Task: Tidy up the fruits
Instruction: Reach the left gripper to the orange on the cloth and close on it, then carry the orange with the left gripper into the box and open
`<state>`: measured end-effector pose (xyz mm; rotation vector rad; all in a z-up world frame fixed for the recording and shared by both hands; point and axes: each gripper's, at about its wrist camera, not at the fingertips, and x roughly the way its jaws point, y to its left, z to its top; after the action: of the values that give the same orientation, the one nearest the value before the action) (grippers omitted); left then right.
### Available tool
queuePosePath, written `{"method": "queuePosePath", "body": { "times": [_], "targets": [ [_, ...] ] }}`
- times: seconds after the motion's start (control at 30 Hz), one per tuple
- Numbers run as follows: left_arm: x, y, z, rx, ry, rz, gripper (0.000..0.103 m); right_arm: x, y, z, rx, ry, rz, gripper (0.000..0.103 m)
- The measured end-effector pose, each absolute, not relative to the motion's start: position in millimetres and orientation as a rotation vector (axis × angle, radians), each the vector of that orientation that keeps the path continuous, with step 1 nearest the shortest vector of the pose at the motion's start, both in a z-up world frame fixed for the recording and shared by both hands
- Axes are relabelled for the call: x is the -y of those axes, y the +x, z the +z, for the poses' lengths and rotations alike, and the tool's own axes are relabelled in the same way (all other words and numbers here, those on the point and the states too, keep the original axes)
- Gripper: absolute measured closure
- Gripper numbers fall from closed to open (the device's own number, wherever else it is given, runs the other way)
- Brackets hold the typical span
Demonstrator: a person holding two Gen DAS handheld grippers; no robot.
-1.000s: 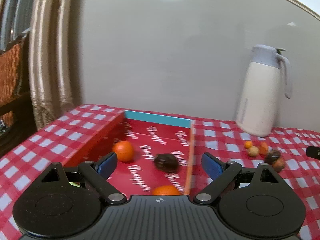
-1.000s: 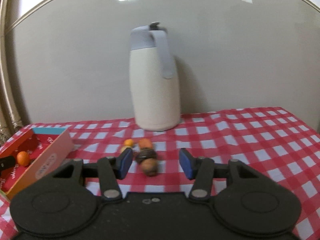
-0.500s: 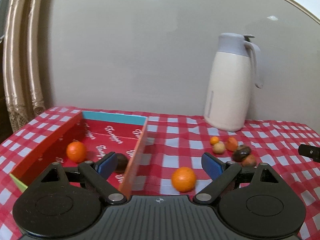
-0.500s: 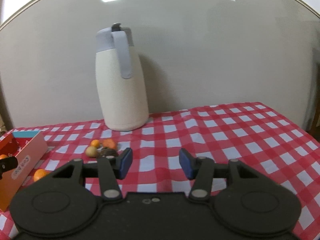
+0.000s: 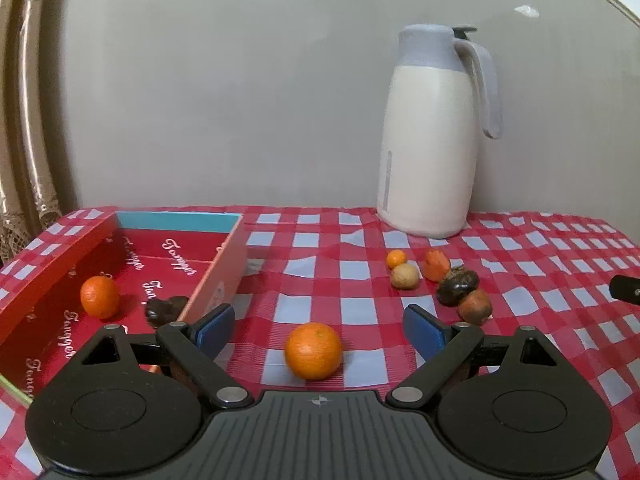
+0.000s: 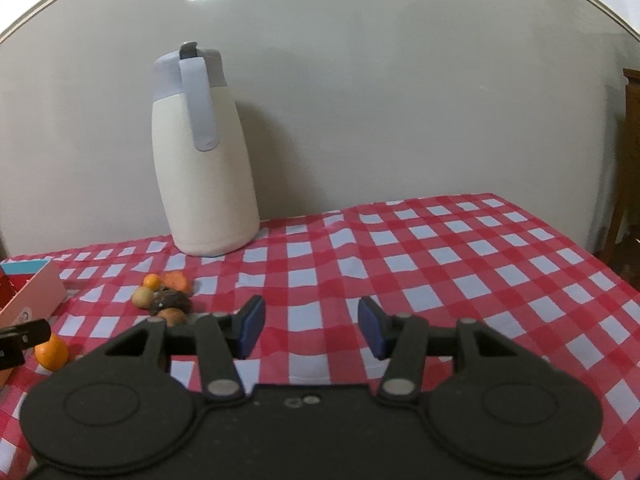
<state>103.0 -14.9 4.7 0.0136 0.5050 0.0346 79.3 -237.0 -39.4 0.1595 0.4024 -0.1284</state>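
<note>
A loose orange [image 5: 314, 350] lies on the checked cloth between the fingers of my left gripper [image 5: 318, 323], which is open; the pads do not touch it. To the left, a red box [image 5: 48, 268] holds another orange [image 5: 100, 296] and a dark fruit [image 5: 166, 308]. A cluster of small fruits [image 5: 440, 280] sits to the right. My right gripper [image 6: 312, 326] is open over bare cloth with nothing between its fingers. The right wrist view has the cluster [image 6: 164, 300] and the loose orange [image 6: 51, 352] at the left.
A tall cream jug [image 5: 432, 132] with a grey lid stands at the back by the wall, also as the jug [image 6: 204, 160] in the right wrist view. The table's right edge [image 6: 600, 256] drops off near a wooden piece of furniture. A curtain [image 5: 24, 120] hangs at the left.
My left gripper has swung right from over the box to the loose orange on the cloth. My right gripper has also swung right, leaving the fruit cluster off to its left.
</note>
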Motion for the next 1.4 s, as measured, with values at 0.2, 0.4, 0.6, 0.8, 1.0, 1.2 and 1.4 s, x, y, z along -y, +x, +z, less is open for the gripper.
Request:
{"method": "queuePosePath", "body": {
  "times": [0.2, 0.4, 0.6, 0.8, 1.0, 1.2, 1.4],
  "targets": [
    [22.2, 114.3, -2.2, -0.542, 0.025, 0.048, 0.013, 246.5, 77.8, -43.4, -0.414, 0.161, -0.147, 0.052],
    [24.5, 123.6, -8.4, -0.574, 0.033, 0.057, 0.013, 253.8, 77.8, -45.8, -0.418, 0.169, -0.158, 0.052],
    [22.8, 130.0, -14.5, -0.599, 0.054, 0.078, 0.013, 257.4, 77.2, -47.8, -0.423, 0.168, -0.17, 0.052],
    [20.1, 135.3, -19.5, -0.629, 0.055, 0.075, 0.029, 256.2, 77.4, -48.4, -0.423, 0.169, -0.173, 0.052],
    [21.7, 139.9, -26.0, -0.674, 0.062, 0.06, 0.058, 255.8, 77.3, -48.5, -0.423, 0.168, -0.175, 0.052],
    [19.4, 139.1, -25.1, -0.675, 0.067, 0.056, 0.064, 253.7, 77.3, -48.2, -0.422, 0.166, -0.171, 0.052],
    [17.8, 128.7, -12.8, -0.633, 0.051, 0.04, 0.064, 251.3, 79.1, -47.8, -0.423, 0.169, -0.162, 0.052]
  ]
}}
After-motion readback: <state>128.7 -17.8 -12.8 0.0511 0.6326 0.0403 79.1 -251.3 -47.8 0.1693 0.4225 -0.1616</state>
